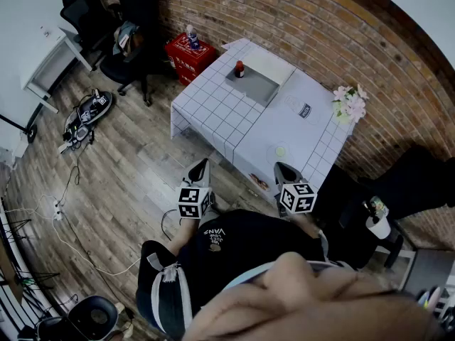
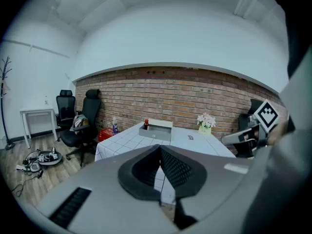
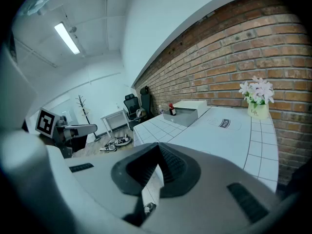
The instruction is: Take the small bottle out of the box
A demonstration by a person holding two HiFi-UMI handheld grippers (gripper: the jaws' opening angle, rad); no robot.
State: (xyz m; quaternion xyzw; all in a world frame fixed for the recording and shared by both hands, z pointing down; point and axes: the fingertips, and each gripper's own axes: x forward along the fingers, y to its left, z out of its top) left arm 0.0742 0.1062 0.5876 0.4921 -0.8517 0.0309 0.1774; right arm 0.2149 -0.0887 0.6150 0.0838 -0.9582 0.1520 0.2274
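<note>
The small bottle (image 1: 239,69), red with a dark cap, stands upright at the left end of the box (image 1: 257,86), as far as the views show inside its wall. The box is gray and open-topped, with a white flap raised on its far side. It sits on the far part of the table (image 1: 213,109), close to the brick wall. The table wears a white cloth with a grid of squares. Toward the table's right end a pot of pale flowers (image 1: 349,104) stands near the wall, well apart from the box.

Both grippers are on the near side of the table, well apart from the box and the bottle. The left gripper (image 1: 200,165) points toward the table's near edge. In the left gripper view its jaws are pressed together with nothing between them (image 2: 160,147). The right gripper (image 1: 283,169) is beside it. Its jaws likewise meet at the tips, and they grip nothing (image 3: 157,145).

Left of the table a red crate (image 1: 188,55) rests on the wooden floor with a clear bottle (image 1: 192,40) on top. Black office chairs (image 1: 131,45) stand further left.
</note>
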